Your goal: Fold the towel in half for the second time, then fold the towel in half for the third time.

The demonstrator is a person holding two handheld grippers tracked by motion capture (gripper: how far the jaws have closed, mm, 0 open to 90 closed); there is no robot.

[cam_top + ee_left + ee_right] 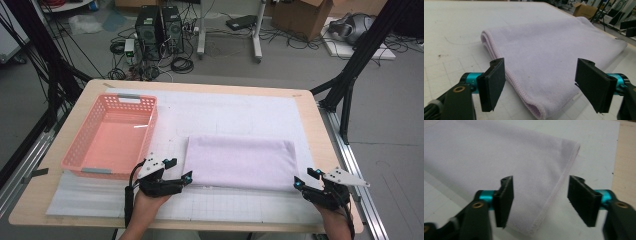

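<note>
I see the folded towel [239, 162] lying flat on the white mat [240, 112] that covers the table [320, 135], a little right of the middle and toward the near edge. My left gripper [180, 170] sits at the towel's near left corner, and its jaws are spread wide. In the left gripper view the corner [534, 107] lies between the pads [495, 82] without either pad pressing on it. My right gripper [305, 178] is at the near right corner, its jaws also apart. In the right gripper view the stitched hem [559, 187] runs through the gap, clear of both pads [581, 198]. Nothing is pinched on either side. The pink basket [107, 167] stands to the left of the towel, near the left gripper but apart from the cloth.
</note>
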